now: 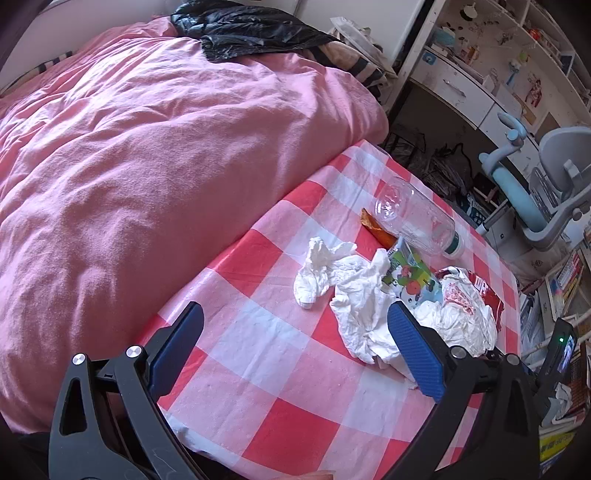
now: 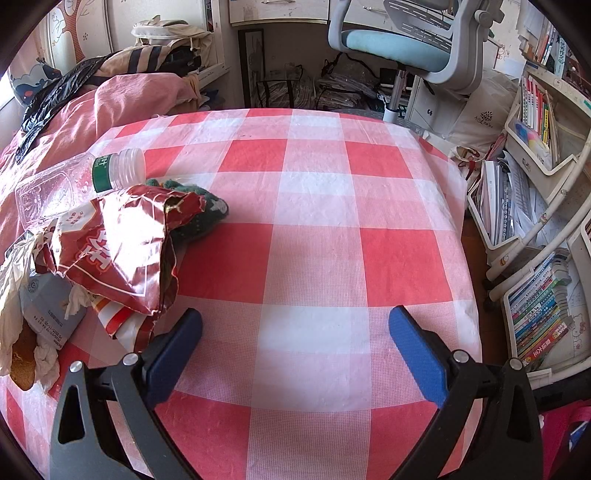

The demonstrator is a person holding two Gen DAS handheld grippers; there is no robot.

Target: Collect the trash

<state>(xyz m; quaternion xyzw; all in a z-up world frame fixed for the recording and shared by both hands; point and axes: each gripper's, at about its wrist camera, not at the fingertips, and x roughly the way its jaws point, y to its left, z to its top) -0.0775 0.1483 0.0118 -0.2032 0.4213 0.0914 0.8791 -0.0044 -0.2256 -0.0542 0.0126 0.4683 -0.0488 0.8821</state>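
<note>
A heap of trash lies on the red-and-white checked cloth (image 1: pixel 258 376). Crumpled white tissues (image 1: pixel 347 288), a green juice carton (image 1: pixel 410 275), a torn red snack bag (image 1: pixel 476 291), an orange wrapper (image 1: pixel 376 229) and an empty clear plastic bottle (image 1: pixel 413 218) show in the left wrist view. My left gripper (image 1: pixel 295 317) is open just short of the tissues, its right finger in front of them. In the right wrist view the red snack bag (image 2: pixel 118 251), the bottle (image 2: pixel 74 181) and a dark green knitted item (image 2: pixel 199 210) lie at the left. My right gripper (image 2: pixel 295 321) is open over bare cloth.
A pink duvet (image 1: pixel 147 166) covers the bed on the left, with a black jacket (image 1: pixel 243 29) at its far end. Past the cloth's far edge stand a blue-grey desk chair (image 2: pixel 402 44), a cluttered desk (image 1: pixel 476 81) and shelves full of books (image 2: pixel 535 122).
</note>
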